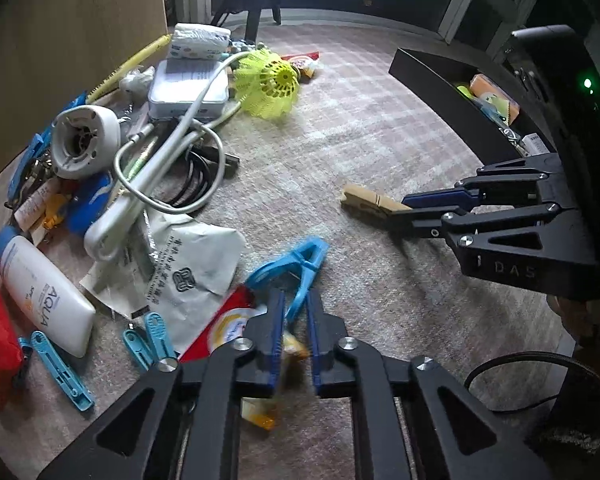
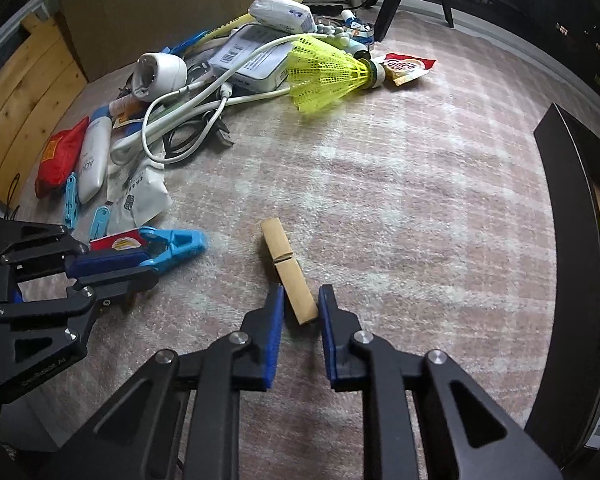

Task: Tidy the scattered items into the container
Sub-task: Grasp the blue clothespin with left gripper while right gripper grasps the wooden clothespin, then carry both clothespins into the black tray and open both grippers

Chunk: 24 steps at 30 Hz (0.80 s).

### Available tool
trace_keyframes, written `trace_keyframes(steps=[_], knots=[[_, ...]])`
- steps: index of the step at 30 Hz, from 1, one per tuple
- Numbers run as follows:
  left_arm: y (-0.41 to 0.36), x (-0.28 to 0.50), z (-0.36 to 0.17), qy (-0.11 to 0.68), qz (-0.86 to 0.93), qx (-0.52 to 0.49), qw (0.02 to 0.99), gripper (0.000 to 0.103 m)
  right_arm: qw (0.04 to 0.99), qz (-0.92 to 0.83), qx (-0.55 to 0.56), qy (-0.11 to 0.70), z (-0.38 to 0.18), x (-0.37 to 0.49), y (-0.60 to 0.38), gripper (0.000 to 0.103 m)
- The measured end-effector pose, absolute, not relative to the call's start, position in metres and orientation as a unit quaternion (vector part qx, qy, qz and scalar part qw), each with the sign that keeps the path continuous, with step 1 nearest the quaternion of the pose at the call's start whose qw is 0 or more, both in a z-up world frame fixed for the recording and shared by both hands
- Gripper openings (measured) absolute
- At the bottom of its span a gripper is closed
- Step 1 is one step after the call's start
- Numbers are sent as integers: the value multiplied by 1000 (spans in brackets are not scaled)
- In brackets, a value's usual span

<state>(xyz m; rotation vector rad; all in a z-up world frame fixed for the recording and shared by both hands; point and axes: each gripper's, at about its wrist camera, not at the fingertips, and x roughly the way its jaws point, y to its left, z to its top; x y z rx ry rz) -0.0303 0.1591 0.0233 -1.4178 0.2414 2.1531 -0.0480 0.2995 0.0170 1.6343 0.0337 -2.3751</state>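
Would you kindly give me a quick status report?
Left tongs shut on blue clip. Right tongs shut on wooden peg. Path to black container unobstructed.

1. Left matte-black two-finger gripper (image 1: 294, 320): triangular cut-outs, silver pivot screws, ribbed blue pads (image 1: 275, 336).
2. Right matte-black gripper (image 2: 300, 300): same blue-lined fingers, embossed letters on its side, a glowing green indicator light (image 1: 587, 82) on the housing.

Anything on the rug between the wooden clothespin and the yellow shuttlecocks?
No, in the right wrist view the rug is bare between the wooden clothespin and the yellow shuttlecocks.
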Motion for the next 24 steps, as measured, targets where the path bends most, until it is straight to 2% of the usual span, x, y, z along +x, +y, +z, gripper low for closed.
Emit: trace_keyframes(steps=[1,3,15,24], knots=[[160,-30,23,91,800,-527,273,7,129,-818,561,10,17,-47,300,11],[161,-30,22,88,801,-526,272,4,129,-820,558,3,19,-46,302,11],[158,-32,49,56,818,-503,275,4,125,-842,523,-40,51,-48,328,11],[202,-34,89,44,829,-464,309,4,59,-871,482,-74,92,-14,399,11]])
